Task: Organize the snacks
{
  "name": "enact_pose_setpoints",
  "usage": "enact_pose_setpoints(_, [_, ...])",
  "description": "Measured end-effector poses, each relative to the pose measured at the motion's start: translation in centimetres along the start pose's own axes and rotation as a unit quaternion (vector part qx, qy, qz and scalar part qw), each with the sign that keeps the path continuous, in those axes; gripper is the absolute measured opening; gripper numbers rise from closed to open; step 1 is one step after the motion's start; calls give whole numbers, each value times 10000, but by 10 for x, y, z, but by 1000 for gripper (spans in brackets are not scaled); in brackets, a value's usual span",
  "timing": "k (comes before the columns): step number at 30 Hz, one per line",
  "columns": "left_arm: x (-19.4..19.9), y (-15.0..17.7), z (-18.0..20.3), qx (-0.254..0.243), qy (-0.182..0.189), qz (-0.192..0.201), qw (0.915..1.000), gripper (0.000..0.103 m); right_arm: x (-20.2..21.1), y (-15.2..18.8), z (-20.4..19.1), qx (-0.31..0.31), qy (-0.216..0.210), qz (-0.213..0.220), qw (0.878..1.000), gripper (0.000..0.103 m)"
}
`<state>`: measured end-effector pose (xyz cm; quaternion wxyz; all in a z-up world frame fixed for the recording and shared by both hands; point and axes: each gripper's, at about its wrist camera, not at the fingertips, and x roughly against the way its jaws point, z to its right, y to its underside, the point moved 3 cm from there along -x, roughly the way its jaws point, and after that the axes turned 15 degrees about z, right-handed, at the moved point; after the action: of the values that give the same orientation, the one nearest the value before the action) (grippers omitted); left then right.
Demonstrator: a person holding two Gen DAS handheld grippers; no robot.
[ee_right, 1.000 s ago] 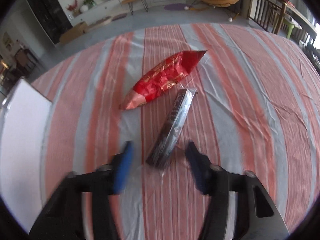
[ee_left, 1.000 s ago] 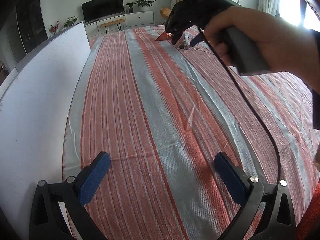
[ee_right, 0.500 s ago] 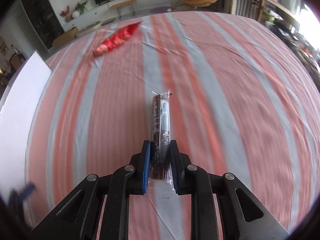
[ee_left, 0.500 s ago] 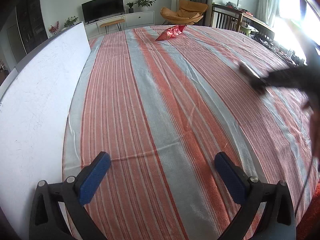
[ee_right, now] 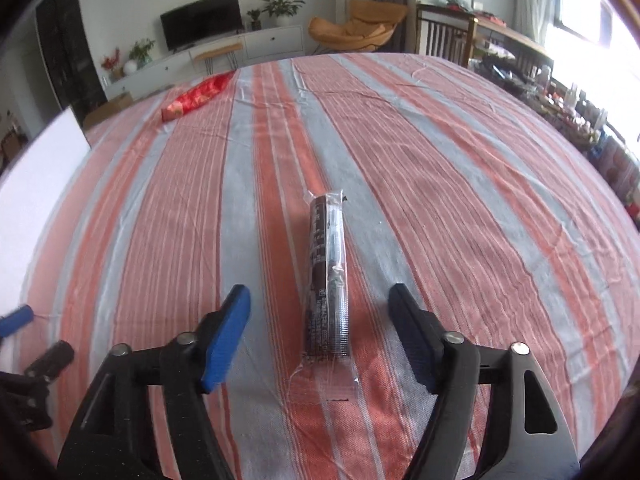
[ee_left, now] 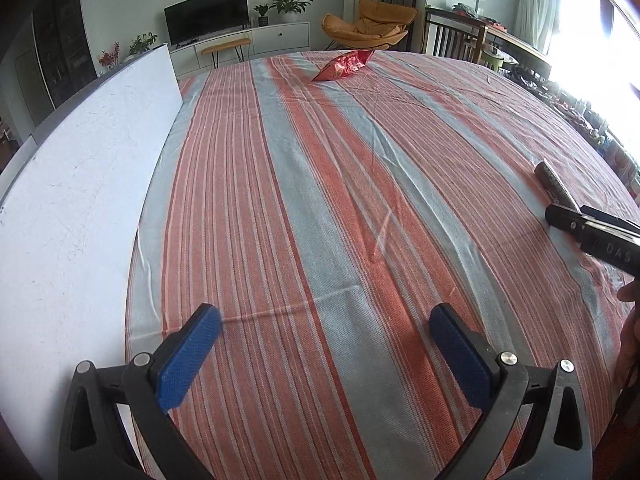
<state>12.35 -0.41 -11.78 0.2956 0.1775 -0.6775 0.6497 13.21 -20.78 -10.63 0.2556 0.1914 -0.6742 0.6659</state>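
Nearest in the right wrist view, the right claw point(ee_right: 320, 324) is opening, its blue pads drawn clear of the dark snack bar point(ee_right: 327, 276) that lies flat between them on the striped cloth point(ee_right: 460, 208). Neither pad touches the wrapper, so the bar is released and rests on the surface by its own weight, its long axis running straight away from the claw. That alignment fits a set-down made along the fingers' own line, and it leaves the bar lengthwise with the cloth's stripes, which suits a tidy row.

The left claw point(ee_left: 324, 344) hangs wide apart over bare cloth, grasping nothing. From it, the bar and the right claw's tip sit off to its right, and a white board point(ee_left: 80, 184) stands just beside its left finger.

Far ahead of both claws, and to the left of the right one, the red snack bag point(ee_right: 198, 96) lies alone near the far edge of the surface, well apart from the bar. It is probably the next thing to be gathered, since it lies nowhere near the bar.
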Motion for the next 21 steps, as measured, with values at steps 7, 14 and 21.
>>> enact_pose_setpoints(7, [0, -1, 0, 10, -12, 1, 10000, 103, 0, 1, 5, -31, -85, -34, 10000, 84])
enact_pose_setpoints(14, [-1, -1, 0, 38, -35, -85, 10000, 103, 1, 2, 5, -36, -100, -33, 9999, 85])
enact_pose_setpoints(21, [11, -33, 4, 749, 541, -519, 9944, 103, 1, 3, 5, -33, -97, -34, 9999, 86])
